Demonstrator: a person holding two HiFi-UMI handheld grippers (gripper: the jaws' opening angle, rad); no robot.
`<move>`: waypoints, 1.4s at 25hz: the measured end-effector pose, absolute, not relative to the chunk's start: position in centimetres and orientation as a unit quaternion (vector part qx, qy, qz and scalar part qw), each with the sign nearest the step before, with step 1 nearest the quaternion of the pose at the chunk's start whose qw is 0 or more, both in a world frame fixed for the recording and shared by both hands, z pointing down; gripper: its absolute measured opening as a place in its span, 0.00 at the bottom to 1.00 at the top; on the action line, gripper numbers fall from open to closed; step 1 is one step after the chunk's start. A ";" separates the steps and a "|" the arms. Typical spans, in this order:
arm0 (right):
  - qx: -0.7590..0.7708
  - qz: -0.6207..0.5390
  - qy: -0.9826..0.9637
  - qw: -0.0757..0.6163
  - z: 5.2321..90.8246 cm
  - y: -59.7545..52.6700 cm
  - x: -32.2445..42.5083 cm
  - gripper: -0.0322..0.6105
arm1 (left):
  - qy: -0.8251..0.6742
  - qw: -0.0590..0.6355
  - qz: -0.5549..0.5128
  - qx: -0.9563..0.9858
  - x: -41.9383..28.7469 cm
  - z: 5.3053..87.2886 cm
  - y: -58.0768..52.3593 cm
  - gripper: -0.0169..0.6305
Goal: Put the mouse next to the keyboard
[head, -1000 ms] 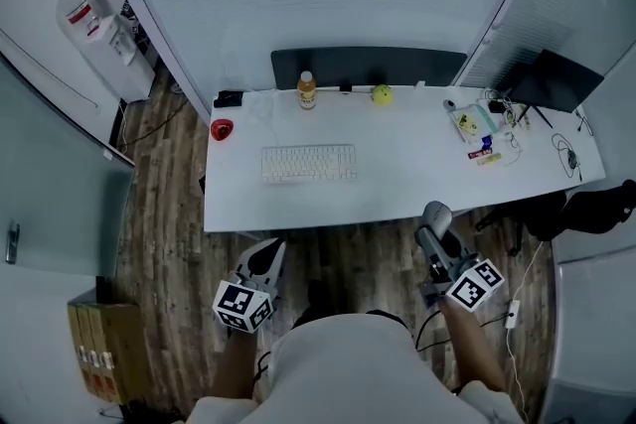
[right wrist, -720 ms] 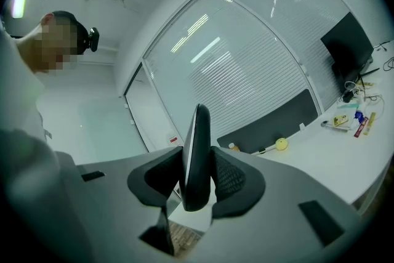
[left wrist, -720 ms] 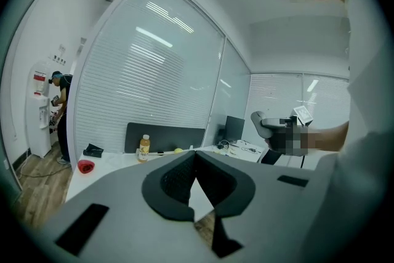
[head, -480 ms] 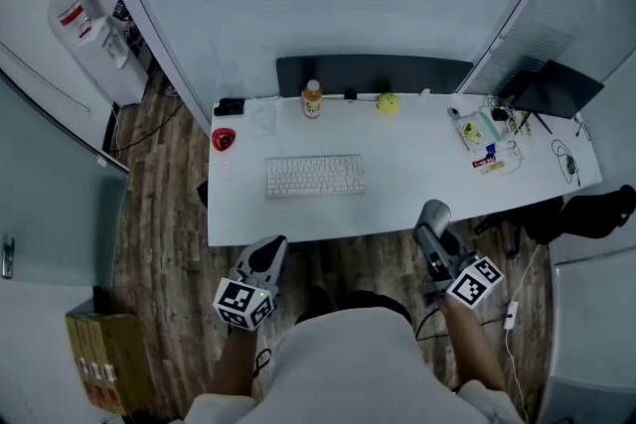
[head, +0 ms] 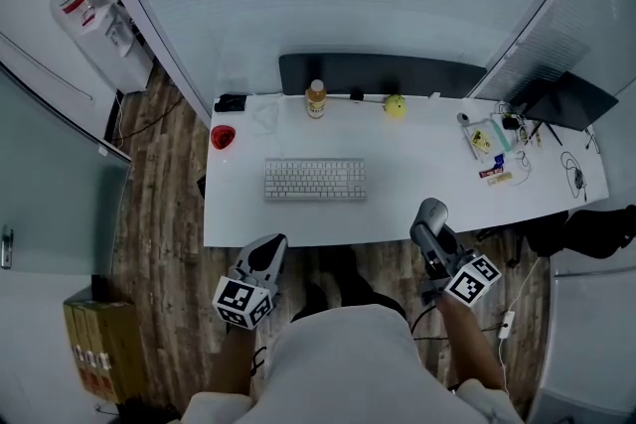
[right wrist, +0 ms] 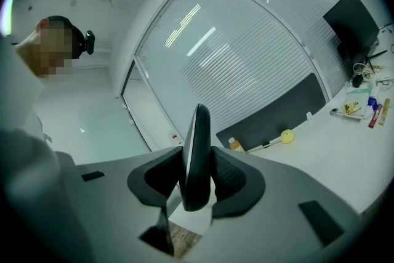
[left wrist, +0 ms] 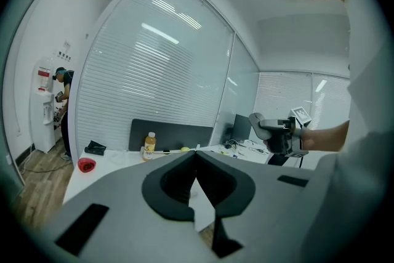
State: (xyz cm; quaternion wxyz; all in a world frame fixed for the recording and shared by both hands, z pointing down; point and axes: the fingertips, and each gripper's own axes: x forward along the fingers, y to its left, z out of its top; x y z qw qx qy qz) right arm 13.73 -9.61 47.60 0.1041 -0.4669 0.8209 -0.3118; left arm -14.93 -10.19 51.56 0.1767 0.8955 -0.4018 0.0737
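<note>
A dark mouse [right wrist: 196,132] stands on edge between the pads of my right gripper [right wrist: 197,163], which is shut on it. In the head view that gripper [head: 433,215] hovers just off the front edge of the white table [head: 417,189], right of centre, with the mouse [head: 432,209] at its tip. The white keyboard [head: 314,181] lies on the table's left half. My left gripper [head: 270,245] hangs below the table's front edge, under the keyboard. Its jaws [left wrist: 196,156] meet with nothing between them.
Along the table's back stand an orange-capped bottle [head: 316,98], a yellow ball [head: 395,105] and a black item [head: 230,102], with a red object [head: 222,136] at the left edge. Small clutter [head: 487,142] and cables lie at the right. A water dispenser [head: 84,10] stands at the far left.
Both grippers have come closer to the table's front edge. The mouse stays clamped in the right gripper, and the left jaws stay together.
</note>
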 end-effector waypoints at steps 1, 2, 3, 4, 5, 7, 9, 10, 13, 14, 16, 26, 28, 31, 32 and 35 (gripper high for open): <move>-0.463 -0.314 0.823 0.101 47.9 -10.4 13.9 0.28 | -0.407 0.177 0.074 0.893 -14.7 51.6 -10.7 0.05; -0.459 -0.317 0.824 0.098 48.3 -11.2 14.2 0.28 | -0.413 0.179 0.074 0.890 -14.5 51.7 -11.2 0.05; -0.454 -0.321 0.825 0.095 48.7 -12.0 14.4 0.28 | -0.418 0.181 0.074 0.887 -14.3 51.7 -11.6 0.05; -0.450 -0.326 0.826 0.093 49.1 -12.9 14.6 0.28 | -0.423 0.182 0.074 0.885 -13.9 51.8 -12.1 0.05; -0.446 -0.331 0.827 0.089 49.5 -13.9 14.9 0.28 | -0.427 0.183 0.075 0.883 -13.5 51.9 -12.6 0.05; -0.437 -0.341 0.828 0.081 50.7 -15.8 15.4 0.28 | -0.432 0.185 0.078 0.879 -12.5 52.2 -13.5 0.05; -0.426 -0.354 0.829 0.069 52.1 -17.5 15.7 0.28 | -0.437 0.189 0.082 0.875 -11.6 52.5 -14.4 0.05; -0.421 -0.360 0.830 0.062 52.8 -18.2 15.9 0.28 | -0.441 0.190 0.084 0.873 -11.1 52.7 -14.9 0.05; -0.407 -0.376 0.831 0.038 55.3 -20.4 16.3 0.28 | -0.451 0.193 0.089 0.867 -9.9 53.3 -16.1 0.05; -0.405 -0.382 0.830 0.031 56.1 -21.0 16.4 0.28 | -0.453 0.194 0.091 0.865 -9.5 53.5 -16.4 0.05; -0.399 -0.393 0.828 0.017 57.8 -22.0 16.6 0.28 | -0.458 0.198 0.096 0.862 -8.8 53.9 -17.0 0.05; -0.372 -0.455 0.808 -0.045 66.9 -25.6 17.3 0.28 | -0.470 0.231 0.130 0.842 -5.6 57.3 -18.7 0.05; -0.365 -0.463 0.805 -0.058 68.6 -26.3 17.0 0.28 | -0.472 0.235 0.135 0.839 -5.6 57.9 -19.3 0.05; -0.362 -0.472 0.800 -0.083 71.7 -27.0 16.4 0.28 | -0.475 0.238 0.142 0.835 -5.6 58.5 -20.1 0.05; -0.362 -0.477 0.796 -0.091 72.7 -27.1 16.3 0.28 | -0.475 0.240 0.144 0.834 -5.5 58.8 -20.3 0.05; -0.361 -0.491 0.785 -0.114 75.9 -27.1 15.8 0.28 | -0.475 0.249 0.149 0.831 -5.0 59.7 -20.6 0.05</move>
